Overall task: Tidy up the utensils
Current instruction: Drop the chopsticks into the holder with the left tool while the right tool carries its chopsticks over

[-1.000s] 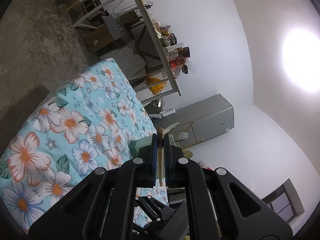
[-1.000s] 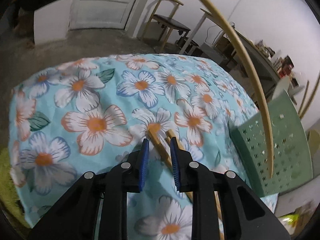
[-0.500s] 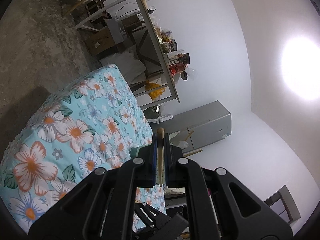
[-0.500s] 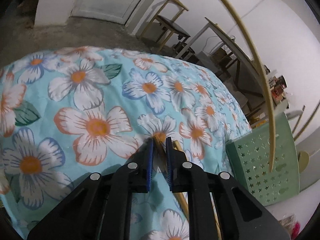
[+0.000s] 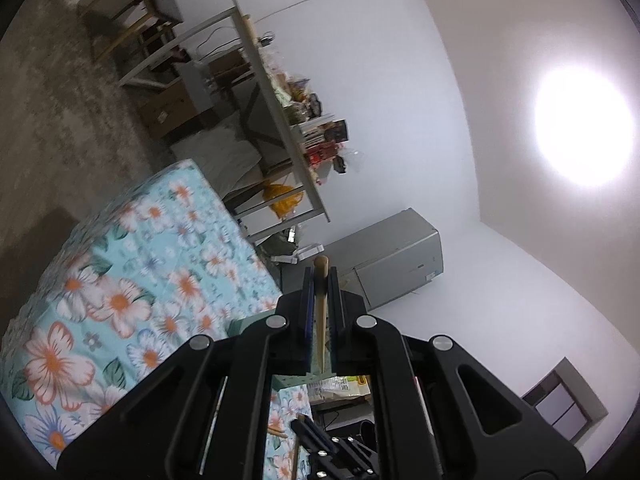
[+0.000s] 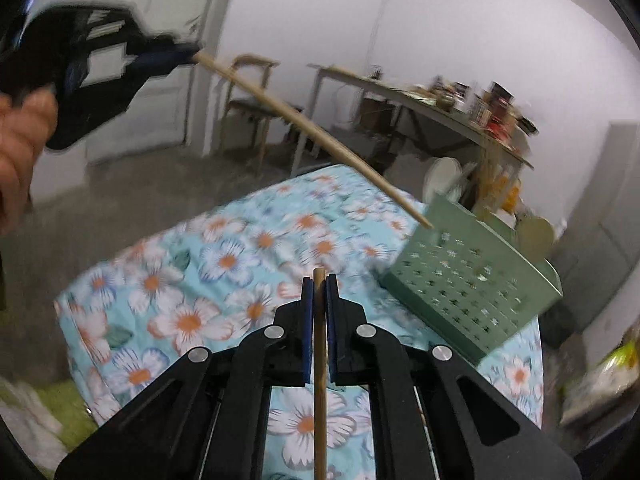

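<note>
The right claw [image 6: 319, 286] is clamped on a thin wooden chopstick [image 6: 319, 380] that runs straight between its blue pads, the tip poking out at 12 o'clock and the shaft trailing back toward 6 o'clock under the camera; its jaws have just been closing onto that stick. It is held up over the flower-print cloth on the counter [image 6: 224, 264]. At 3 o'clock from the claw a green perforated basket [image 6: 472, 280] sits on the cloth, near the counter's far right corner.

In the right wrist view the left claw [image 6: 192, 54] shows at 10 o'clock, blurred, with a hand [image 6: 20, 156] on its grip. It is closed on a second chopstick [image 6: 312, 136], pinching the thick end; the stick slants down toward 4 o'clock and its thin tip lies over the near rim of the basket, though whether it touches cannot be told.

The left wrist view shows the same grip from behind: the left claw [image 5: 321, 280] pressed shut on the chopstick [image 5: 320, 316], its rounded butt sticking out past the pads. A grey cabinet [image 5: 396, 260] stands against the far wall
</note>
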Demonstrator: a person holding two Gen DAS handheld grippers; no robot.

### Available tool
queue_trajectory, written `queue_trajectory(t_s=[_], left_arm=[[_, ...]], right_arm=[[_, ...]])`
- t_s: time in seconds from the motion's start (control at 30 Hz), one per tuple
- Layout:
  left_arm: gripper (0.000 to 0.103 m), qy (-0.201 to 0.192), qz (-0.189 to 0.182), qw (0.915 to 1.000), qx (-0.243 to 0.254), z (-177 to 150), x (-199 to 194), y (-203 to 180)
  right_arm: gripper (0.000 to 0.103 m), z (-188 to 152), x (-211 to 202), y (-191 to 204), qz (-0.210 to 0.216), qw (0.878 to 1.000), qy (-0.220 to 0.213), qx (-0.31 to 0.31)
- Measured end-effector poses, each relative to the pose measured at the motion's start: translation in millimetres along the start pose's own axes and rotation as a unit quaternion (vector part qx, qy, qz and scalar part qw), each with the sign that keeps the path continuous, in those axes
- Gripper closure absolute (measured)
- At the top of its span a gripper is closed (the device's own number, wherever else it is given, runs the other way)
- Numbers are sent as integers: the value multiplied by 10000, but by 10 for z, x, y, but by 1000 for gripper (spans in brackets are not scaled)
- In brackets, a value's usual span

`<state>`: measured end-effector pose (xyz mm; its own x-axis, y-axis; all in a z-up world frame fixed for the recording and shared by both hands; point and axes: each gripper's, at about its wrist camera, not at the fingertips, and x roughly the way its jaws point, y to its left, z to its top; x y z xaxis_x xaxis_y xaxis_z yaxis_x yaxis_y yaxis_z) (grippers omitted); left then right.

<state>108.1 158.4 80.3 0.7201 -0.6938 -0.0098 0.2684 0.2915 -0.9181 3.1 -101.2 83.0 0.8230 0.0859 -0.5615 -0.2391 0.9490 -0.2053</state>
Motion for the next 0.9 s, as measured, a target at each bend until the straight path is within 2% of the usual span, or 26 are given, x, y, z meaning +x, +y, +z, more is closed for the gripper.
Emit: queue_trajectory(t_s=[0.17, 0.3, 0.47, 0.6, 0.8, 0.9], left_arm=[[99, -41, -140, 9995, 284, 18, 21, -253], [99, -11, -293, 9983, 494, 9, 71, -470], [99, 82, -493, 9943, 943, -23, 218, -825], [99, 121, -504, 9892, 1373, -46, 404, -1095], [98, 131, -239, 9711, 2370, -164, 816, -1503], [98, 175, 8, 9559, 2931, -297, 1113, -1631]], right_arm=[[97, 49, -190, -496, 62, 9960, -321, 829], [97, 34, -319, -891, 20, 9866, -649, 1499], [97, -30, -560, -1242, -183, 9753, -967, 1979], [97, -71, -722, -1515, -178, 9644, -1237, 2329], [97, -91, -902, -1752, -273, 9528, -1632, 2544], [97, -92, -954, -1832, -337, 9496, -1751, 2579]])
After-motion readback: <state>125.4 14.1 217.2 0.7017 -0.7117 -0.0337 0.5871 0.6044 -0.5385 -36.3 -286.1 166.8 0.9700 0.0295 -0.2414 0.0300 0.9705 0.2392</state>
